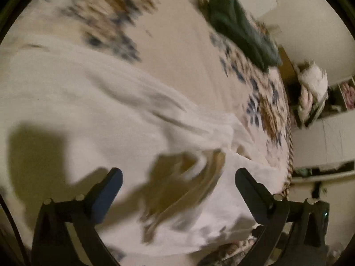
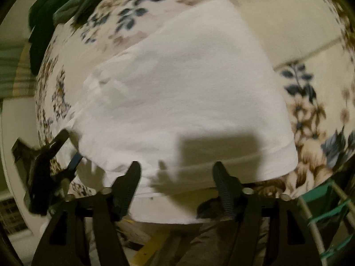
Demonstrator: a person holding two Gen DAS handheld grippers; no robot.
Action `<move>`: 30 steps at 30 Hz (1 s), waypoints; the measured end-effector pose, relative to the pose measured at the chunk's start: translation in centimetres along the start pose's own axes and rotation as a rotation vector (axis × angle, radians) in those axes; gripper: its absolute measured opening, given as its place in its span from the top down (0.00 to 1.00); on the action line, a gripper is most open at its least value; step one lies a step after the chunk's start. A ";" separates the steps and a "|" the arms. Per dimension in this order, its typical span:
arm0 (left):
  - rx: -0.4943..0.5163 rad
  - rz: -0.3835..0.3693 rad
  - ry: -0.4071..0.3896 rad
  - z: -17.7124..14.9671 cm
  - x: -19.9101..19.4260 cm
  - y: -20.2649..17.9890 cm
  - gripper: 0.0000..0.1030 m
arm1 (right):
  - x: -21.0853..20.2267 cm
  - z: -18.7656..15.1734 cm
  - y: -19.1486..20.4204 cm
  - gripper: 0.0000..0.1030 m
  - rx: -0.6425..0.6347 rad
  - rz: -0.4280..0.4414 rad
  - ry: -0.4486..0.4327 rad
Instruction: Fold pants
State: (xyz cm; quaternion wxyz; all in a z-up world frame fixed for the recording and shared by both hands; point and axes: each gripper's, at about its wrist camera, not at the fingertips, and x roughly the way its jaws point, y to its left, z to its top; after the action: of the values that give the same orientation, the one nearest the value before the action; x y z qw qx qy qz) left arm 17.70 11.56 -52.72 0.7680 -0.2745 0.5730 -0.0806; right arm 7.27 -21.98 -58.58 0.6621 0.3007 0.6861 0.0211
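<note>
White pants [image 2: 182, 93] lie folded and spread on a floral bedspread [image 2: 310, 115]. In the left wrist view the pants [image 1: 93, 115] fill the left and middle, wrinkled, with a blurred brown patch near the waist. My left gripper [image 1: 178, 173] is open and empty just above the cloth. My right gripper [image 2: 176, 168] is open and empty over the pants' near edge. The left gripper also shows in the right wrist view [image 2: 55, 155] at the pants' left edge.
A dark green garment [image 1: 241, 28] lies at the far side of the bed; it also shows in the right wrist view [image 2: 57, 6]. A shelf with bundled cloth [image 1: 312, 88] stands beyond the bed edge. A teal rack [image 2: 324, 217] is at the right.
</note>
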 end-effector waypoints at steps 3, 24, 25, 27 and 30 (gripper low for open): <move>-0.142 0.046 -0.087 -1.9 -3.9 4.2 0.00 | -0.2 -0.1 1.5 0.26 -0.057 -0.004 -0.001; -0.509 0.088 -0.449 -3.2 -8.9 13.0 0.76 | 4.4 0.6 5.6 0.26 -0.124 0.000 0.070; -0.513 0.077 -0.441 -2.9 -8.6 13.4 0.73 | 4.6 0.5 5.6 0.26 -0.121 0.001 0.078; -0.558 0.034 -0.392 -1.8 -6.5 15.2 0.33 | 4.8 0.5 5.4 0.26 -0.109 0.006 0.085; -0.691 -0.019 -0.337 -0.5 -3.2 18.6 0.28 | 4.6 0.6 5.2 0.26 -0.097 0.014 0.082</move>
State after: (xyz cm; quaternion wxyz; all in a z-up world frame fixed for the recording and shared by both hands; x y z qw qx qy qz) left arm 12.62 28.31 -59.69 0.7130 -0.5318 0.4295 0.1562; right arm 10.07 -15.94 -60.60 0.6469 0.2718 0.7089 0.0714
